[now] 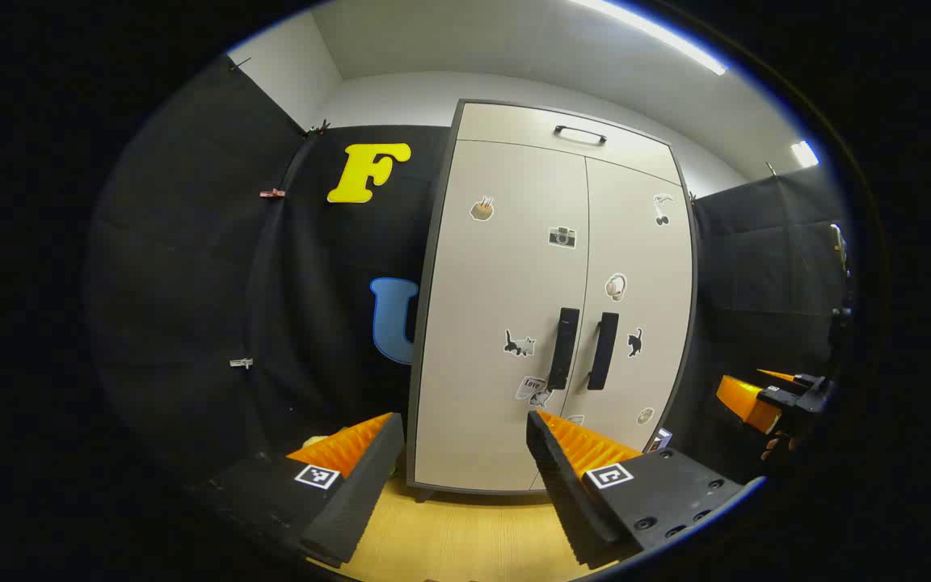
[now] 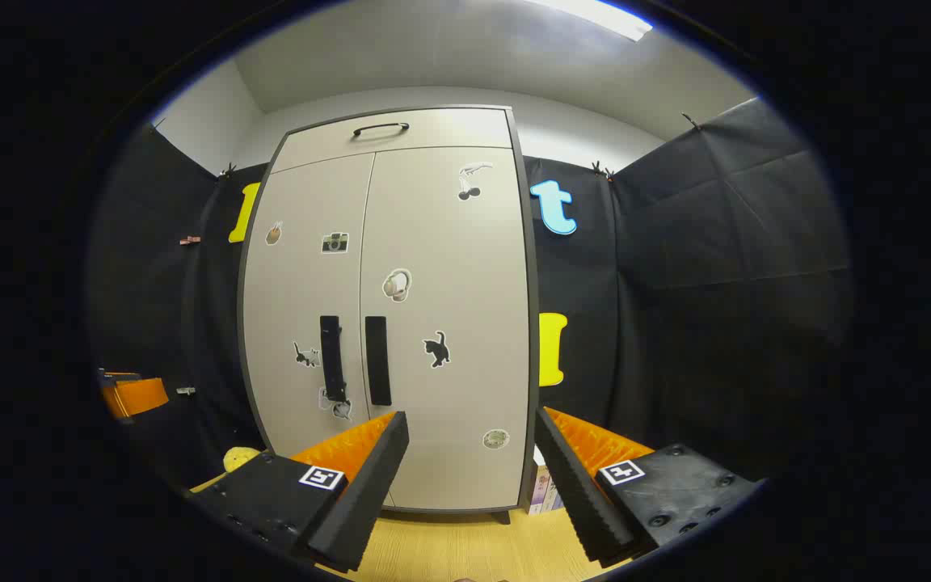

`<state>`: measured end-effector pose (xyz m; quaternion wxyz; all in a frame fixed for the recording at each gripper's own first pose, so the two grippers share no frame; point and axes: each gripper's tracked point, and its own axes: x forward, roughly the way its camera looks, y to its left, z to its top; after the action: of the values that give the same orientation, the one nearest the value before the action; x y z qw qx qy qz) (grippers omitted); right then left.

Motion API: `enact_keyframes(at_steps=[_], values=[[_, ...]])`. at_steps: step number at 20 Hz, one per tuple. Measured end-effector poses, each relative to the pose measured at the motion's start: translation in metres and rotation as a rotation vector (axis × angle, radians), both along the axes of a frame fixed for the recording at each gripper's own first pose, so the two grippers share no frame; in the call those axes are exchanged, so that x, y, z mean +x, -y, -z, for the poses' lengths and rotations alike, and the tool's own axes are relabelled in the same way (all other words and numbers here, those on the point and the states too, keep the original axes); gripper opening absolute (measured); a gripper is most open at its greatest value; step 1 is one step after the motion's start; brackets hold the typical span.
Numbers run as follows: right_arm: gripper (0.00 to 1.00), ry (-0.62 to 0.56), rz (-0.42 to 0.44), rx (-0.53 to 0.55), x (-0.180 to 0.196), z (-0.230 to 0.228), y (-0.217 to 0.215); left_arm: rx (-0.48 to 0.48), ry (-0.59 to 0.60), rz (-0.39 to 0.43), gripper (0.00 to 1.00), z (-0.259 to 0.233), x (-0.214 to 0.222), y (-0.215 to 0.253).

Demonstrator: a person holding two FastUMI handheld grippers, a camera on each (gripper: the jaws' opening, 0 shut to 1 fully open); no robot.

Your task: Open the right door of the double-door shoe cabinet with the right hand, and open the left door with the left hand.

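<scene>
Both doors [image 2: 433,323] shut (stickers [image 1: 519,344] on them).

A pale wooden floor [image 2: 465,550], a ceiling light strip [image 1: 659,36] overhead, and a small yellow object [image 2: 238,458] low down.

Cabinet [image 2: 433,323] ctr, on floor [image 2: 465,550].

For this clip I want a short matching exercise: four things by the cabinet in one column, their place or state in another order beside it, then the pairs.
Things:
1. right door
2. top handle
3. camera sticker
4. right gripper

Places or states:
A. on the left door
B. open, apart from the cabinet
C. closed, with a black cat sticker
D. on the panel above both doors

Pairs: 1-C, 2-D, 3-A, 4-B
</scene>
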<state>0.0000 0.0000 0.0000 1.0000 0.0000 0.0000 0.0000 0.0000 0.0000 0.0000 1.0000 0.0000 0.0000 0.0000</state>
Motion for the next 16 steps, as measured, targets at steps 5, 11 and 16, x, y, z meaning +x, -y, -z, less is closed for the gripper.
enact_keyframes(at_steps=[5,11,16], values=[[0.99,-0.013,-0.015,-0.011,0.006,0.005,-0.005,0.026,-0.003,-0.013,0.95,0.002,0.004,-0.004],[0.99,-0.019,-0.044,0.008,0.017,0.006,-0.02,0.058,-0.01,-0.033,0.95,0.003,0.009,-0.01],[0.99,-0.035,-0.065,0.003,0.022,0.009,-0.026,0.075,-0.023,-0.053,0.95,0.009,0.009,-0.012]])
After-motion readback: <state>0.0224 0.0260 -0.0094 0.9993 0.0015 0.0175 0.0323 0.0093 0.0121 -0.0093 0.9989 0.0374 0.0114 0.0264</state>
